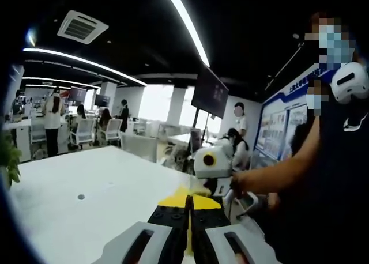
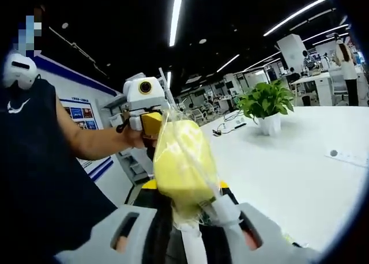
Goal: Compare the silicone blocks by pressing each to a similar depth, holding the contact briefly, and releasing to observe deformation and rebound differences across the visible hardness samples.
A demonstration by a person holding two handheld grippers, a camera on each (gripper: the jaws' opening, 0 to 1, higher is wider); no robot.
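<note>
**Yellow block held in the air, no press under way**

While the wide white tabletop (image 2: 300,166) lies bare in front of both cameras, the work sits at a carrying step, by my reading, not a pressing one. In the right gripper view the right gripper (image 2: 193,215) is clenched on the lower end of a yellow block (image 2: 181,163) wrapped in clear plastic, and the block is raised well above the tabletop, standing up between the jaws. Beyond it, the left gripper (image 2: 151,124) shows with a hand (image 2: 135,138) around its handle, close behind the block.

In the left gripper view the left gripper (image 1: 188,205) has its jaws drawn together with only a thin yellow sliver between them; I cannot tell whether that is part of a block or of the gripper itself. The right gripper (image 1: 212,162) sits just ahead, over the tabletop's edge.

The next move likely calls for setting the block down flat on the tabletop, then bringing a jaw tip straight down onto its top face.

The block looks soft and rounded at its corners, pale yellow, its wrap creased and glossy, gathered to a tuft at the top. A potted plant (image 2: 266,105) stands far off.
</note>
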